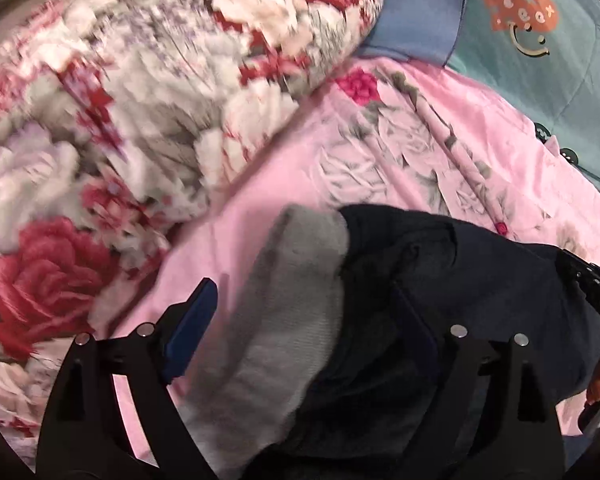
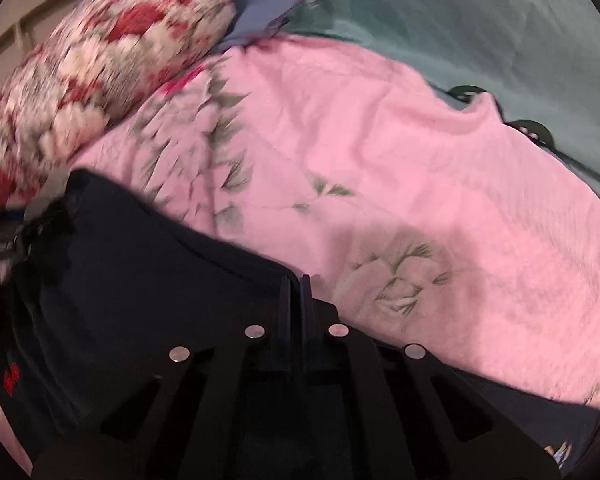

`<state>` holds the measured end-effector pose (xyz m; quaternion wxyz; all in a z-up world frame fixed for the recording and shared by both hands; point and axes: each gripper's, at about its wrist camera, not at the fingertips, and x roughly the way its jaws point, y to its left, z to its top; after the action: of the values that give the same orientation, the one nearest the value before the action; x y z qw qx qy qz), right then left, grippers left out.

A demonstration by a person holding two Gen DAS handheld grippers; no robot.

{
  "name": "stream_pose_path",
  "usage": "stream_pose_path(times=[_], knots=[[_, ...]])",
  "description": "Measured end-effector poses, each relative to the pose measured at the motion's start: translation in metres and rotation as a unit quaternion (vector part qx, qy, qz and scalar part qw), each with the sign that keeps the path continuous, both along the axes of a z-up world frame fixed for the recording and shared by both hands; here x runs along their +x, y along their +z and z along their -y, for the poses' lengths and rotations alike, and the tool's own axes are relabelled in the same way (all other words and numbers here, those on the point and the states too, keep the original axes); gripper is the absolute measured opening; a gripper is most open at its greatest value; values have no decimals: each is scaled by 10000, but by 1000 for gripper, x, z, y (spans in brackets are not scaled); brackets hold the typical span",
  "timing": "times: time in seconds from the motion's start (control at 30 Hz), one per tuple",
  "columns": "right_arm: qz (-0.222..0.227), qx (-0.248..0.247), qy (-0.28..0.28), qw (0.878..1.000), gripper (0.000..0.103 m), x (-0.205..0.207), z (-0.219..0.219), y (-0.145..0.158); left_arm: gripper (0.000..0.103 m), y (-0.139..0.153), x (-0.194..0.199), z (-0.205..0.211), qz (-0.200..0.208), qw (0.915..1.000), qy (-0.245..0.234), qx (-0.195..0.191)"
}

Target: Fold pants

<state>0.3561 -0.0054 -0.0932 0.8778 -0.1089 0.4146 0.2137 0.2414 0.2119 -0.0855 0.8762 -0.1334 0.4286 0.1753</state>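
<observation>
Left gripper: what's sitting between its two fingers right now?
In the left wrist view, the left gripper is open, and the pants, grey lining turned out, lie between its fingers on the pink sheet.

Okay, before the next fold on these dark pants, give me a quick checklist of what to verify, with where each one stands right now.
1. Right hand-held gripper pinching the pants: ok, jaws closed at the cloth edge.
2. Left hand-held gripper gripping: not ok, jaws wide open over the fabric.
3. Grey lining tucked in: not ok, it shows.
4. Pink sheet ahead free for the fold: ok.
5. Floral quilt clear of the pants: cannot tell, it lies close.
</observation>
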Motion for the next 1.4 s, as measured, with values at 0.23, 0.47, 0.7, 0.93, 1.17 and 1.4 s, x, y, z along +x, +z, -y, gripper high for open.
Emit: stream_pose_path(times=[0.23, 0.47, 0.7, 0.93, 1.17, 1.4], knots=[[169, -264, -726, 9969, 49, 1, 8, 0, 88, -11, 0, -15, -140, 9994, 126, -295], [271, 134, -1852, 9822, 50, -47, 122, 18, 87, -6, 0, -10, -155, 9999, -50, -36], [-506, 912, -2784, 9548, 45, -94, 249, -19, 88, -14, 5, -11, -253, 9997, 49, 49], [-244, 1272, -3613, 9234, 51, -124, 323, -9, 88, 23, -11, -6, 207, 9997, -17, 95], [-59, 671, -1657, 9839, 52, -88, 215, 16, 94, 28, 6, 1, -83, 9982, -12, 597], [-150, 303, -131, 9993, 52, -32, 110, 5, 94, 1, 17, -12, -283, 9996, 52, 70]])
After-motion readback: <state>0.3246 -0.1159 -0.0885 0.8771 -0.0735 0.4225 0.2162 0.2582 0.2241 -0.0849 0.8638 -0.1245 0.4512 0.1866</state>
